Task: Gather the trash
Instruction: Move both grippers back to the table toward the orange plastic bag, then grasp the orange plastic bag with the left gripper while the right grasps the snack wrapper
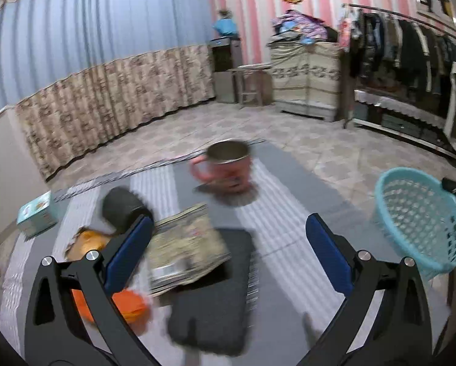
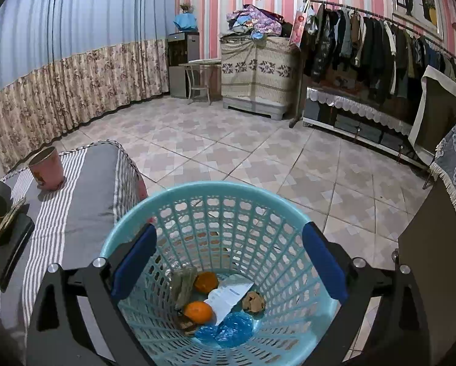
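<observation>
Landmark: turquoise lattice basket, standing on the tiled floor just beside the striped counter.

Inside the basket, at its bottom: two orange fruits, a white paper slip, crumpled blue plastic, a brown crumpled wad, a greenish-brown wrapper.

Right gripper: poised over the basket mouth, jaws spread wide, nothing between the blue pads.

Left gripper: over the counter, to the left of the basket; jaws released and empty. This view is motion-blurred.

On the counter, left of the basket:
- pink mug with metal interior, upright, at the far end.
- black cylinder, beyond the left blue pad.
- dark flat pad carrying a worn stack of paper.
- orange peel scraps, beside the stack, farther from the basket.
- an orange item, partly hidden by the gripper frame; kind cannot be told.
- small teal box, farthest from the basket, at the counter's edge.
</observation>
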Demonstrator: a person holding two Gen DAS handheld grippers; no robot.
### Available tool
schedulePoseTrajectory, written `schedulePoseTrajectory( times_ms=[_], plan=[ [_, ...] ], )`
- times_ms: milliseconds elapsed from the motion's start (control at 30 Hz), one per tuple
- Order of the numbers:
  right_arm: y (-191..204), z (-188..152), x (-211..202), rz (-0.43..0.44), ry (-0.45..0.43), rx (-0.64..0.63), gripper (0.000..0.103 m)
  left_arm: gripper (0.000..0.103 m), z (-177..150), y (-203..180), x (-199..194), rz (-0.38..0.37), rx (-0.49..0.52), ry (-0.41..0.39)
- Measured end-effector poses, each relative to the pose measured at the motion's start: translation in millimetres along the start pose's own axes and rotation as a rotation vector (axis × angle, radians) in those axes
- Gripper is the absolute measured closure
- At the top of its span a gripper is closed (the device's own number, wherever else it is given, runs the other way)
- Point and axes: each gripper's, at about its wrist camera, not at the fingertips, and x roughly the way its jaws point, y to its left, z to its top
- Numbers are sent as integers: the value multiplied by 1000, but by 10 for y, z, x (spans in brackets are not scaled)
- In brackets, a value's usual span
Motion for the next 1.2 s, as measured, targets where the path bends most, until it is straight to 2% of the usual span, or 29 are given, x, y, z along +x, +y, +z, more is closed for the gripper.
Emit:
schedulePoseTrajectory(
  times_ms=[267,333,433,567,667,733,767,800,967,1033,1200],
  plan=[
    [282,-104,-89,9,0,-48,9,6,-419,818,59,67,-10,126],
    [345,-140,-74,16,17,-51,9,6,-522,934,68,84,-3,148],
    [386,-165,-38,26,42,-47,9,6,-645,1087,53,71,-13,175],
    [438,-236,17,33,70,-52,9,6,-743,1137,113,65,14,220],
    [444,-274,44,40,88,-41,9,21,-779,1186,237,34,13,273],
    [452,-292,45,44,92,-39,9,26,-795,1192,289,10,5,288],
    [466,-298,45,44,93,-43,9,33,-795,1202,316,4,6,294],
    [471,-298,48,44,93,-46,9,48,-796,1205,337,1,6,297],
    [550,-288,46,54,99,-58,9,83,-767,1191,358,-54,13,289],
    [595,-273,27,65,97,-68,9,89,-764,1192,356,-65,13,285],
    [775,-227,-78,91,76,-105,9,93,-708,1195,314,-73,34,259]
  ],
)
